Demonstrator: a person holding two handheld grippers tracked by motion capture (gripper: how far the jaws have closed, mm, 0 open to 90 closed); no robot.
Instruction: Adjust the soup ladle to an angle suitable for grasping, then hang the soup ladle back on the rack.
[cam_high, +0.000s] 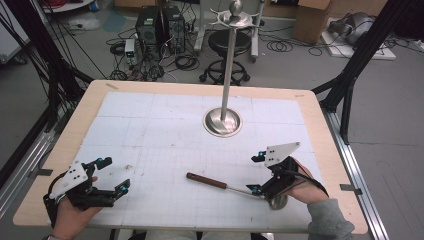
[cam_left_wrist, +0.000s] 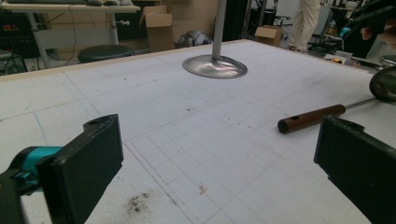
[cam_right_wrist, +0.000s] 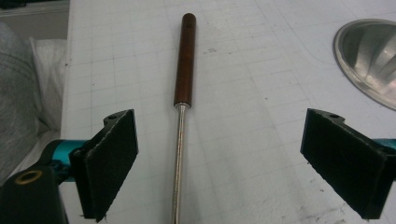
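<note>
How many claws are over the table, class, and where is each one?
2. The left claw is open at the table's near-left corner. The right claw is open at the near right, above the metal shaft of the wooden-handled utensil. None seems hidden.

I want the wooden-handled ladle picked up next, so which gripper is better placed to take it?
Right. The right gripper hangs open directly over the ladle, its metal shaft running between the jaws. The left gripper, also open, sits apart near the table's left edge.
</note>
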